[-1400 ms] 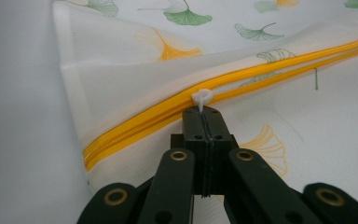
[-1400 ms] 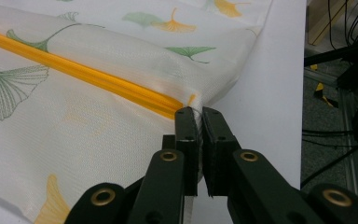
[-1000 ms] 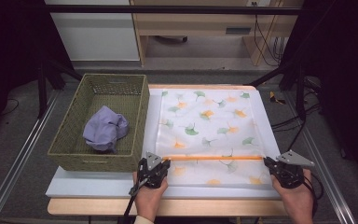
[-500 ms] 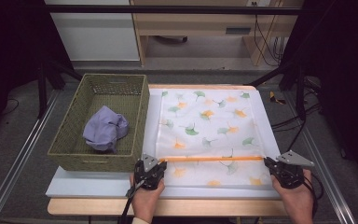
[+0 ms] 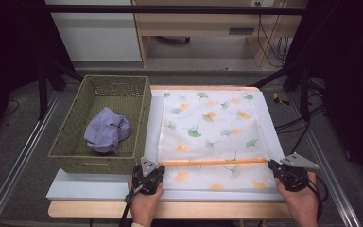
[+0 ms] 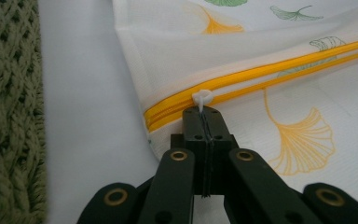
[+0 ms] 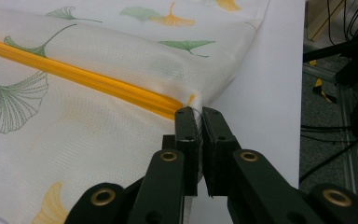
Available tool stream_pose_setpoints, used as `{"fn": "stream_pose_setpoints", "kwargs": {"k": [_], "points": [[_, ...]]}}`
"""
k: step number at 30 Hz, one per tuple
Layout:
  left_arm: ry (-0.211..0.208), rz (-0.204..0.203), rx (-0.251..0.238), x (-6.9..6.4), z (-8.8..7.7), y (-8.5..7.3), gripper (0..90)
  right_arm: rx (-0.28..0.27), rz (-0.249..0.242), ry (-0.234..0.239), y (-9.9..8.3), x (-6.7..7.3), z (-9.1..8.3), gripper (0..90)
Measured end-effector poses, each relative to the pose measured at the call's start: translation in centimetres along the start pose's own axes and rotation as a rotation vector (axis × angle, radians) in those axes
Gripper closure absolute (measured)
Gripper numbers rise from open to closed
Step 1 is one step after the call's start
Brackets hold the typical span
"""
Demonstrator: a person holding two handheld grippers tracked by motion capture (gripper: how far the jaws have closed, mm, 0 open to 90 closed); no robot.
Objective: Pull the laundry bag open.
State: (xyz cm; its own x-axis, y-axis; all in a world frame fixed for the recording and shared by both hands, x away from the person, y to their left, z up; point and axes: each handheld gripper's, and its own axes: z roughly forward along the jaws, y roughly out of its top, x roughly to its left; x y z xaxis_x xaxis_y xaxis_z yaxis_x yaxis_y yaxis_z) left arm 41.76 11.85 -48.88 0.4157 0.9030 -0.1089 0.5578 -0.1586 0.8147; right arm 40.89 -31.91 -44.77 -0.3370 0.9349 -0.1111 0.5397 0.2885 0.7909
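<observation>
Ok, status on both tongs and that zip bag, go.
Left tongs shut on white zipper pull. Right tongs pinching mesh bag edge at zipper's far end. Zipper closed. Basket alongside, nothing blocking.

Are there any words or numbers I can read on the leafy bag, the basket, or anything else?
None: no readable words or numbers.
White mesh zip bag: only green and orange leaf pictures and an orange zipper.
Green woven basket: no label.
Lilac crumpled cloth: plain.

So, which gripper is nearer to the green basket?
Left. The left gripper sits just below the basket's near right corner; the right gripper is across the mesh bag.
</observation>
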Motion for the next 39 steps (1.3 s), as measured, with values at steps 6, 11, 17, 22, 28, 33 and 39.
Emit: {"fn": "stream_pose_setpoints", "kwargs": {"k": [6, 11, 17, 22, 28, 33, 39], "points": [[0.011, -0.006, -0.002, 0.4, -0.2, -0.1, 89.7, 0.000, -0.006, -0.004, 0.0, -0.1, 0.0, 86.2], [0.013, -0.006, -0.004, 0.4, -0.1, -0.2, 89.7, 0.005, -0.003, -0.002, -0.1, -0.1, 0.0, 86.1], [0.009, -0.011, -0.003, 0.3, 0.0, -0.1, 89.7, 0.007, 0.002, 0.002, -0.2, -0.1, 0.0, 86.1], [0.002, -0.004, 0.004, 0.0, 0.1, -0.1, 89.7, 0.014, -0.002, 0.003, -0.2, -0.1, 0.1, 86.1], [-0.001, 0.001, 0.010, -0.4, 0.3, 0.0, 89.7, 0.012, -0.005, 0.010, -0.2, 0.0, 0.2, 86.1], [-0.006, -0.011, 0.003, -0.6, 0.3, 0.1, 89.4, 0.019, 0.003, 0.019, -0.3, -0.1, 0.3, 85.5], [-0.033, -0.026, -0.014, -1.2, 0.3, 0.1, 80.1, 0.009, 0.007, 0.025, -0.4, -0.1, 0.2, 80.4]]}}
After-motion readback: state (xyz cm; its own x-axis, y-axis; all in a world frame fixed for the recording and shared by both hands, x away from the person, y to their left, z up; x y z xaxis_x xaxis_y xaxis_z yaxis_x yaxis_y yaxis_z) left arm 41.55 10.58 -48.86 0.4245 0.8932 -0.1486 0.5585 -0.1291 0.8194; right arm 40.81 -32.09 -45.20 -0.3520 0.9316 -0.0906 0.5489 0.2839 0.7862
